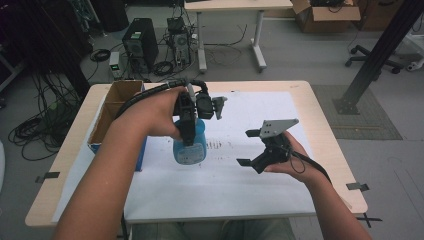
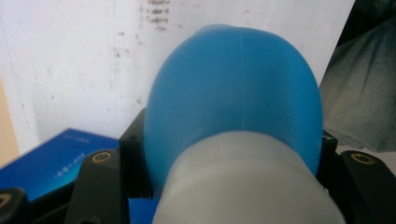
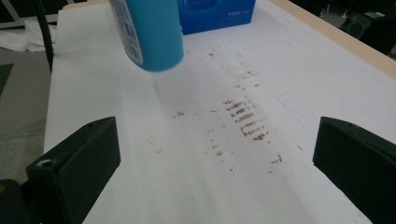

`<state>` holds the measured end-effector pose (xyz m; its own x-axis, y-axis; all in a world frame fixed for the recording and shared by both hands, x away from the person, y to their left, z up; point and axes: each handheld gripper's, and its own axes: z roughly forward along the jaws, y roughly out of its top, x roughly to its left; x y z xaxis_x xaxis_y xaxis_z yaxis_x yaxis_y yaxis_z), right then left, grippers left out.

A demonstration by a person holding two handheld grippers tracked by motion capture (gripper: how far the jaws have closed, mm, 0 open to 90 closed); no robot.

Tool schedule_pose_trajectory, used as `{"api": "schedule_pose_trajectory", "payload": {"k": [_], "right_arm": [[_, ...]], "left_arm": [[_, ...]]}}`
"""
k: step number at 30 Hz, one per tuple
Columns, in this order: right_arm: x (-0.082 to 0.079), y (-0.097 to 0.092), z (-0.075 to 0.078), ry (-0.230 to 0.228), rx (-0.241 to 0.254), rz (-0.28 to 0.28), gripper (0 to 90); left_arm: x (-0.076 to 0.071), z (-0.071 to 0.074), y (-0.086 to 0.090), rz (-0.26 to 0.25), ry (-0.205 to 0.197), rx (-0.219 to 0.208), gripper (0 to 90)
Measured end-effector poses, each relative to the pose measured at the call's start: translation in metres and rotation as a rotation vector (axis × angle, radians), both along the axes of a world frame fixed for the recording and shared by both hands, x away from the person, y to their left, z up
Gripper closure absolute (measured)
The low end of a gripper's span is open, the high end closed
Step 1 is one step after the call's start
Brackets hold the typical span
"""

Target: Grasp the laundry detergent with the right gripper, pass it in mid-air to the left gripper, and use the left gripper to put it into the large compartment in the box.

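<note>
A blue plastic bottle (image 1: 190, 146) with a white label hangs over the white sheet (image 1: 225, 185), held by its upper part in my left gripper (image 1: 187, 127), which is shut on it. In the left gripper view the bottle's blue body (image 2: 233, 88) and pale neck (image 2: 243, 186) sit between the black jaws of the left gripper (image 2: 231, 149). My right gripper (image 1: 246, 147) is open to the right of the bottle, with nothing in it. The right gripper view has the open right gripper (image 3: 215, 158) over the sheet, with the bottle (image 3: 149, 32) at the upper left.
Brown smudges (image 1: 215, 145) mark the sheet between the two grippers, and are closer in the right gripper view (image 3: 245, 119). An open cardboard box with a blue side (image 1: 115, 107) stands at the table's left edge. A blue box (image 3: 219, 11) lies behind the bottle.
</note>
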<state>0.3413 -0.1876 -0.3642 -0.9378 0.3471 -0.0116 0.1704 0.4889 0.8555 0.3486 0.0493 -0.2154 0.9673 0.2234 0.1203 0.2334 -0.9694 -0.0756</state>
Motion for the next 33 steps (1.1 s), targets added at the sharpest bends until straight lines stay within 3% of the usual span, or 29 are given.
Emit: {"api": "schedule_pose_trajectory", "payload": {"k": [9,14,21,26,33], "right_arm": [[0.003,-0.013,-0.007,0.014,-0.051,-0.056,0.8],[0.004,-0.019,-0.009,0.022,-0.062,-0.074,0.9],[0.006,-0.026,-0.010,0.031,-0.070,-0.097,0.8],[0.006,-0.028,-0.011,0.042,-0.070,-0.120,0.9],[0.007,-0.028,-0.016,0.054,-0.066,-0.121,0.9]], "left_arm": [[0.010,0.019,0.020,0.211,-0.003,-0.018,38.3],[0.017,0.035,0.031,0.339,-0.006,-0.055,38.3],[0.024,0.057,0.045,0.475,-0.010,-0.072,38.2],[0.031,0.071,0.060,0.621,-0.018,-0.108,38.3],[0.037,0.087,0.079,0.738,-0.026,-0.153,38.2]]}}
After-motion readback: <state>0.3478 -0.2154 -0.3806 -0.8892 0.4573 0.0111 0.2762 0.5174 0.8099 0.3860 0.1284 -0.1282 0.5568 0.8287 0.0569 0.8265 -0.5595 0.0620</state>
